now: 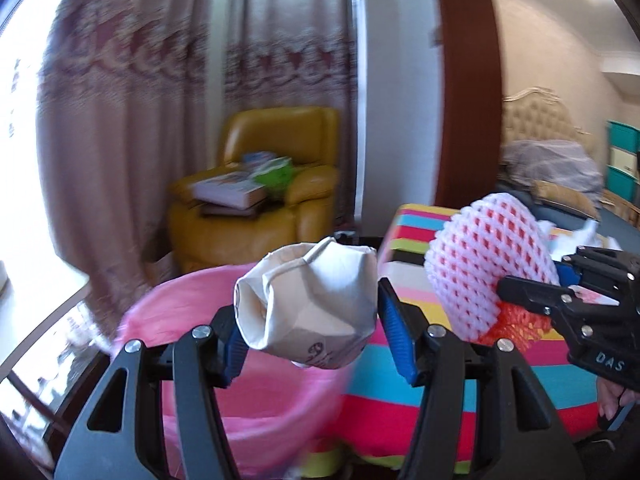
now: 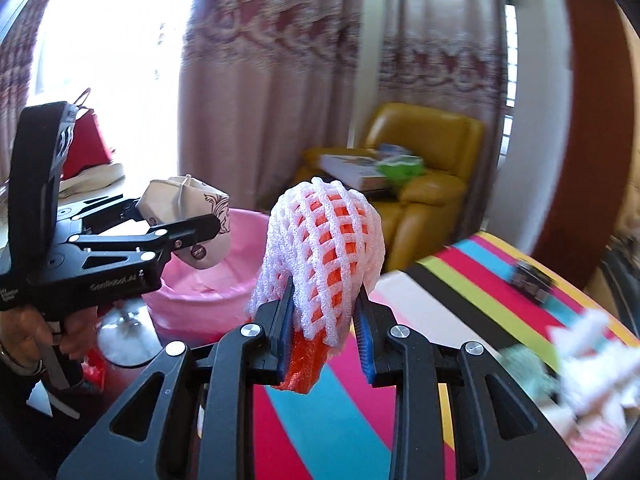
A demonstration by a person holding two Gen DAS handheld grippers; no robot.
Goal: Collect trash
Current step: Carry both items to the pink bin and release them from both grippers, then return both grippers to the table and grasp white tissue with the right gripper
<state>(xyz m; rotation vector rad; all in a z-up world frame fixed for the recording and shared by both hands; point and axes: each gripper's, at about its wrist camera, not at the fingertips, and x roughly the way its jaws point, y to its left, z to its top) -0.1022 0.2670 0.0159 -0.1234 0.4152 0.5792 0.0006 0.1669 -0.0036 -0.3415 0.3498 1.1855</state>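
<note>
- Trash in transit: a crumpled paper cup [image 1: 310, 304] sits clamped between the blue pads of the left claw [image 1: 308, 320], held above the near rim of a bin lined with a pink bag [image 1: 256, 412].
- Beside it, a white foam fruit net [image 2: 320, 256] with an orange net inside it is pinched at its lower end by the right claw [image 2: 325, 334], whose jaws stand close together on the foam; the net's dome stands clear above the pads.
- From the right wrist view, the cup hangs over the pink bag's opening, while the net is nearer the camera, over the edge of a striped cloth covering the desk [image 2: 472, 288] and not yet above the bin.
- Judged from this, the step in hand is the carry to the bin; to do it well, each piece should be brought fully over the open mouth before the jaws part, the cup first since it looks closer.
- The net is light and springy and may cling to a pad, so a wide release seems wise.
- More scraps of white foam and paper [image 2: 592, 360] lie blurred at the desk's far right, seemingly still to be gathered.
- Behind stand a yellow armchair [image 1: 276, 184] stacked with books and patterned curtains [image 1: 132, 112].
</note>
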